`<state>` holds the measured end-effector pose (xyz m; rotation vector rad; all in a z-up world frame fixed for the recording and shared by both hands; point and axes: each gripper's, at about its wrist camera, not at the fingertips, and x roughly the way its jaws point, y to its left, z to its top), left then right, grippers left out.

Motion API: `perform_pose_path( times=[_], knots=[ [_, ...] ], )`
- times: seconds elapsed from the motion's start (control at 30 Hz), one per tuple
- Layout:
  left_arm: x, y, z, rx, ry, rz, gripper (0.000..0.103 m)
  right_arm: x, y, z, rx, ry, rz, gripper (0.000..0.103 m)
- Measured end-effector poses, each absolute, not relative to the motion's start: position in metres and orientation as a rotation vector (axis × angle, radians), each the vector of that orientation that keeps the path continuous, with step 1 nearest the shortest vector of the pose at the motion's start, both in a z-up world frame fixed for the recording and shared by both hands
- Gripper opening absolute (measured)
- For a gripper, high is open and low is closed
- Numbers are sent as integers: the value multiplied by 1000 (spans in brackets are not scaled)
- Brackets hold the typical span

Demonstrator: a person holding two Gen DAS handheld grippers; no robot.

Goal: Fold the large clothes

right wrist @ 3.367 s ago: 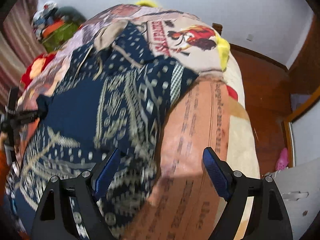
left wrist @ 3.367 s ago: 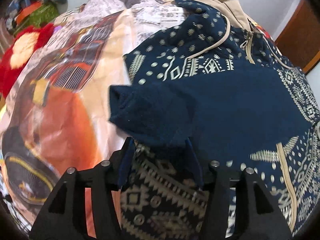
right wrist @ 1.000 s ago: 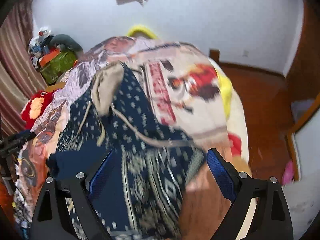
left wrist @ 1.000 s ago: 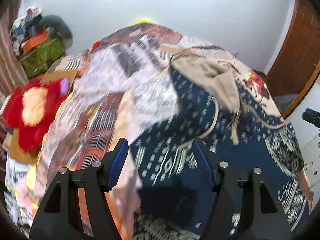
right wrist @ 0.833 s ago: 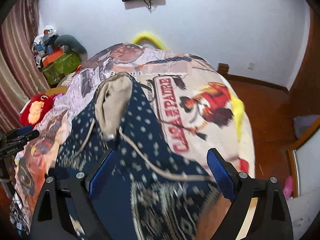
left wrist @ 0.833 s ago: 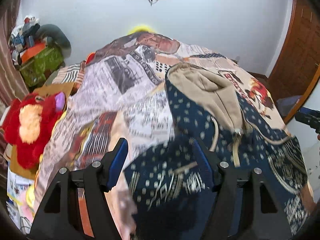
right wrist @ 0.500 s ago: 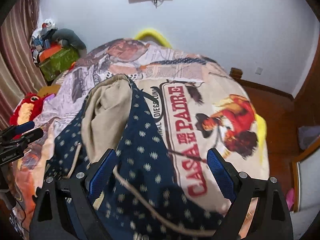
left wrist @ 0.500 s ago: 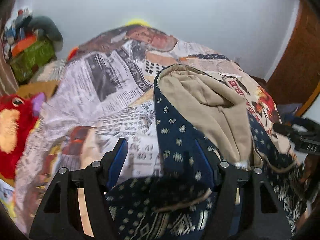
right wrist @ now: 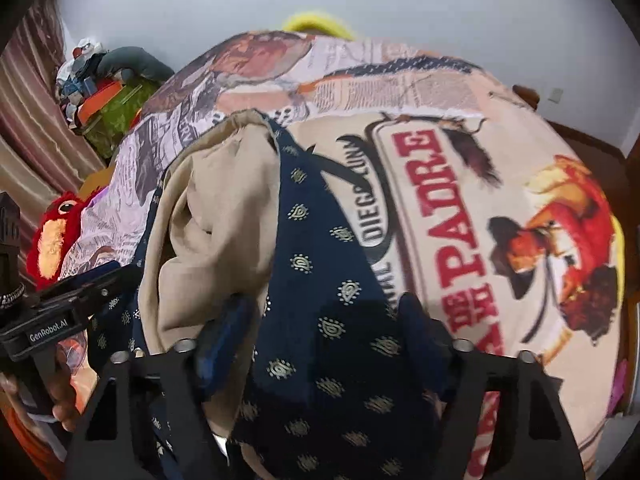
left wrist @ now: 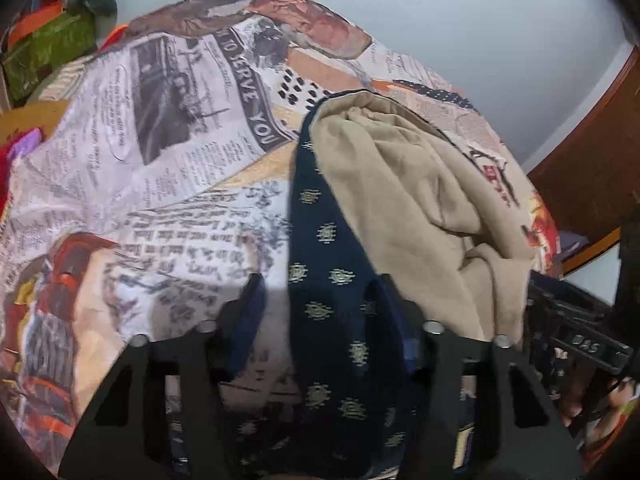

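Note:
A navy patterned hoodie lies on the bed, its hood turned up so the beige lining shows. In the left wrist view my left gripper is open, its jaws astride the hood's navy left edge. In the right wrist view my right gripper is open, its jaws astride the hood's navy right edge, with the beige lining to its left. Each gripper shows at the edge of the other's view: the right one, the left one.
The bed is covered by a printed newspaper-style blanket with a "Casa de Padre" picture. A red plush toy and a pile of bags lie left of the bed. A wooden door stands right.
Both grippers have moved forward along the hoodie from its body to the hood and come close together. The left gripper has let go of the sleeve it held earlier.

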<state>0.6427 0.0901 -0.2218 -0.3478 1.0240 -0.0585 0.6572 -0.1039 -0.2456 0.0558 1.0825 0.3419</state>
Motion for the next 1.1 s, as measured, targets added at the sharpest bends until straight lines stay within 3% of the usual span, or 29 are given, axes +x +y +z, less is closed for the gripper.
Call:
perform_pose_path(
  times=[0.03,0.07,0.13,0.2,0.3,0.67,1.1],
  knots=[
    [643,90,-221,-364,1028,-73,34,657,-104,-246,68,1080,341,59],
    [643,89,-220,-377,1030,-77,32,656,-104,-246,80,1077,340,55],
    [642,83,-215,-356,1035,-77,13,656,-105,-244,89,1065,328,32],
    [641,77,-210,-315,1036,-80,4,652,-107,-243,91,1053,311,21],
    [632,69,-196,-277,1014,-105,3,646,-109,-237,90,1038,310,13],
    [550,46,-129,-126,924,-242,2,557,-119,-172,1,910,415,10],
    [413,34,-188,-51,1124,-261,2,400,-119,-179,-119,957,464,11]
  ],
)
